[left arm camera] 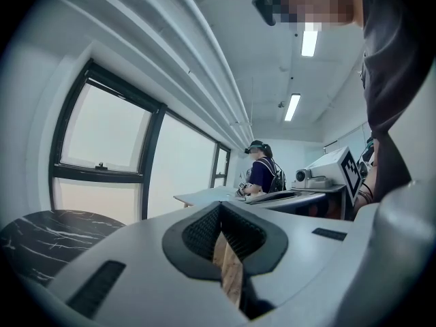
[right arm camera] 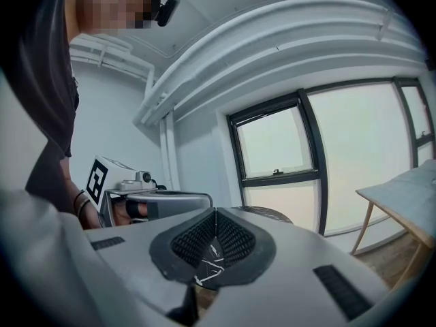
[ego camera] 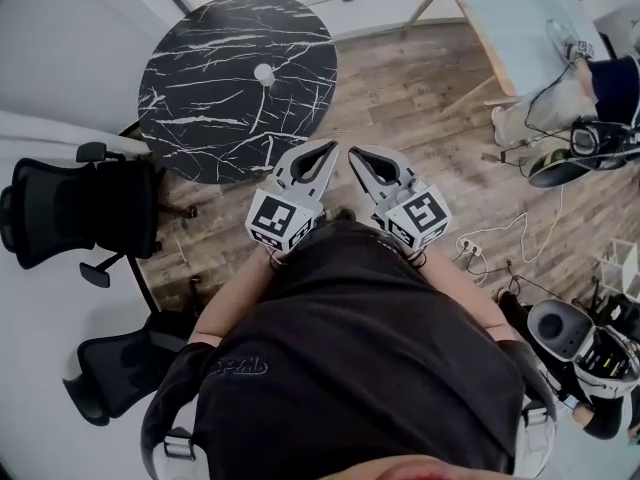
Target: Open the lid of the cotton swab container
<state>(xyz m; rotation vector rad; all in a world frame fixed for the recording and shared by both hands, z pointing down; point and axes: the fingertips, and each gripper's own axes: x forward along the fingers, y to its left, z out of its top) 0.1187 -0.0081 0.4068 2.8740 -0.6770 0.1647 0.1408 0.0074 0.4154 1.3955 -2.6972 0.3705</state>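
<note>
A small round white container (ego camera: 264, 73) stands near the middle of the round black marble table (ego camera: 200, 98). Both grippers are held side by side in front of the person's chest, short of the table's near edge. My left gripper (ego camera: 328, 149) is shut with nothing in it, as is my right gripper (ego camera: 354, 154). In the left gripper view the shut jaws (left arm camera: 219, 208) point level toward the windows, with the marble table (left arm camera: 41, 234) low at the left. In the right gripper view the shut jaws (right arm camera: 215, 213) show a strip of the marble table (right arm camera: 267, 214) beyond them. The container appears in neither gripper view.
Two black office chairs (ego camera: 85, 208) (ego camera: 110, 373) stand left of the person. A pale table (ego camera: 515, 18) on wooden legs is at the upper right. Cables and gear (ego camera: 590, 148) lie on the wood floor to the right. Another person (left arm camera: 262, 170) sits far off.
</note>
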